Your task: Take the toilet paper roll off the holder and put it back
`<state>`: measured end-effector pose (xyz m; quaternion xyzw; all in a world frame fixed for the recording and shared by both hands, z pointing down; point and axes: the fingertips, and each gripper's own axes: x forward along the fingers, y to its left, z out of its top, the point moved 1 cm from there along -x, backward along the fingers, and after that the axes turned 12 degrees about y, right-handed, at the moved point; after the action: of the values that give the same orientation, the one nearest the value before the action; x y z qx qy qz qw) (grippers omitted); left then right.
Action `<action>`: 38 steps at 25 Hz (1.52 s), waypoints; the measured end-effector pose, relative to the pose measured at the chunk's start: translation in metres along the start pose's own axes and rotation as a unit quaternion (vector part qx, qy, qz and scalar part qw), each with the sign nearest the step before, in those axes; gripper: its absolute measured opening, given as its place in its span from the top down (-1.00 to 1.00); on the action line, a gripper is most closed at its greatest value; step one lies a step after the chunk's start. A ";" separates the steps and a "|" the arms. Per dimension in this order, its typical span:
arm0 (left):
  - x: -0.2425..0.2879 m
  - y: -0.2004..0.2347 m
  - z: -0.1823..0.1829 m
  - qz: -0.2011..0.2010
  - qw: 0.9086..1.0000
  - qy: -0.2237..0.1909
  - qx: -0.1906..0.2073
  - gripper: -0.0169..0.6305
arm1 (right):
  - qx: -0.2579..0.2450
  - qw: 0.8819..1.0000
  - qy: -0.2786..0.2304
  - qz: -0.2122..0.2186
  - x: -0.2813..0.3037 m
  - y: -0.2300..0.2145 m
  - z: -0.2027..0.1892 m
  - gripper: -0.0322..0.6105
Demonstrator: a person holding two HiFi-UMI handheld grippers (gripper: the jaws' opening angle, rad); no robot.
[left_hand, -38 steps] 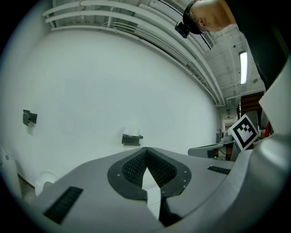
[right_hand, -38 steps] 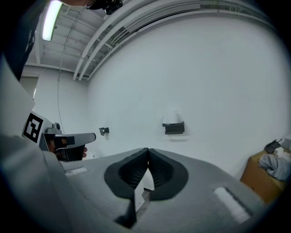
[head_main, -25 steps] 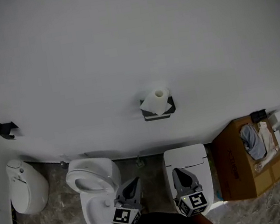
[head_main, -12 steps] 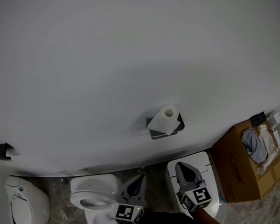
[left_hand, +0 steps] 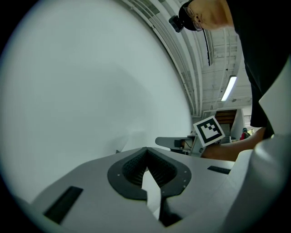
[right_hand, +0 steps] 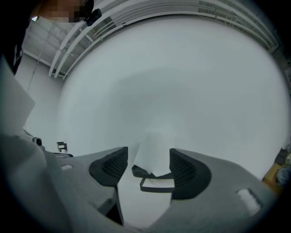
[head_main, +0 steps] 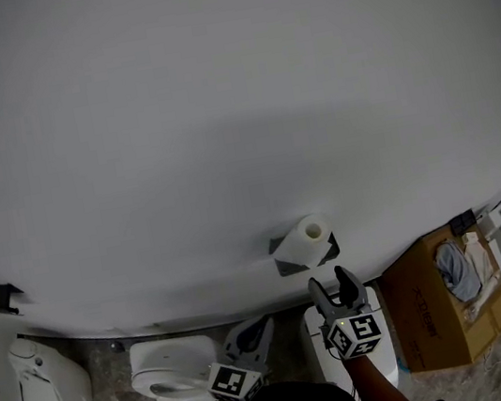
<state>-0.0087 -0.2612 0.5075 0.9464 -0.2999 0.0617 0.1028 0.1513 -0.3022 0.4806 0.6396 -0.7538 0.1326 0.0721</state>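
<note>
White toilet paper roll (head_main: 305, 239) sits on its black wall holder (head_main: 328, 251), just ahead of the right gripper (head_main: 329, 279), whose empty jaws have just been opening. Left gripper (head_main: 262, 324) is clenched empty above a toilet (head_main: 167, 382); a cardboard box (head_main: 429, 312) stands to the right.

The right tongs (head_main: 330, 280) have been brought forward, close beneath the toilet paper roll (head_main: 303, 241) on its holder (head_main: 327, 250), and their jaws have just been opened; the roll is seen ahead between them, untouched.

toilet (head_main: 162, 369), cardboard box (head_main: 425, 320), white bin (head_main: 50, 392)
</note>
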 end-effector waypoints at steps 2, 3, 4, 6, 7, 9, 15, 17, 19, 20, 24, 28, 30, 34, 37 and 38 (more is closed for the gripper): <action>0.006 0.006 0.003 -0.003 1.000 0.001 0.000 0.91 | 0.003 1.000 0.002 -0.009 0.015 -0.008 0.005 -0.06; 0.010 0.009 0.003 -0.004 1.000 0.004 -0.002 0.91 | 0.005 1.000 0.005 -0.013 0.023 -0.012 0.007 -0.10; 0.013 0.012 0.002 -0.005 1.000 0.007 -0.004 0.91 | 0.007 1.000 0.008 -0.015 0.031 -0.016 0.008 -0.14; 0.020 0.015 -0.002 -0.009 1.000 0.010 -0.008 0.91 | 0.010 1.000 0.015 -0.012 0.047 -0.019 0.012 -0.24; 0.021 0.015 -0.002 -0.010 1.000 0.010 -0.008 0.91 | 0.009 1.000 0.018 -0.010 0.054 -0.019 0.014 -0.29; 0.022 0.017 -0.002 -0.011 1.000 0.014 -0.012 0.91 | 0.006 1.000 0.025 -0.008 0.067 -0.018 0.016 -0.34; 0.015 0.023 -0.005 -0.004 1.000 0.023 -0.019 0.91 | -0.014 0.998 0.036 -0.046 0.095 -0.022 0.023 -0.38; 0.011 0.024 -0.014 -0.001 0.999 0.033 -0.022 0.91 | -0.035 0.997 0.040 -0.059 0.101 -0.022 0.023 -0.38; 0.009 0.026 -0.019 0.002 0.999 0.034 -0.018 0.91 | -0.036 0.997 0.040 -0.058 0.107 -0.023 0.022 -0.38; 0.007 0.027 -0.020 0.003 0.999 0.034 -0.017 0.91 | -0.030 0.997 0.041 -0.056 0.110 -0.025 0.021 -0.38; -0.001 0.026 -0.015 0.004 0.999 0.028 -0.024 0.91 | -0.008 0.998 0.048 -0.032 0.114 -0.029 0.015 -0.37; -0.008 0.027 -0.018 0.006 0.999 0.030 -0.042 0.91 | 0.007 0.999 0.048 -0.011 0.115 -0.027 0.013 -0.25; -0.011 0.025 -0.019 0.008 0.999 0.025 -0.041 0.91 | 0.006 0.999 0.049 -0.010 0.113 -0.026 0.013 -0.23; -0.018 0.022 -0.020 0.014 0.998 0.032 -0.049 0.91 | 0.005 1.000 0.029 -0.005 0.101 -0.015 0.024 -0.22; -0.024 0.017 -0.025 0.019 0.998 0.040 -0.052 0.91 | 0.000 1.000 0.014 0.006 0.083 -0.003 0.035 -0.22; -0.026 0.015 -0.026 0.019 0.998 0.040 -0.054 0.91 | 0.005 1.000 0.009 0.011 0.076 0.000 0.040 -0.22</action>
<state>-0.0402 -0.2530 0.5303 0.9303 -0.3168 0.0855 0.1641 0.1409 -0.3852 0.4639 0.6308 -0.7591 0.1430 0.0738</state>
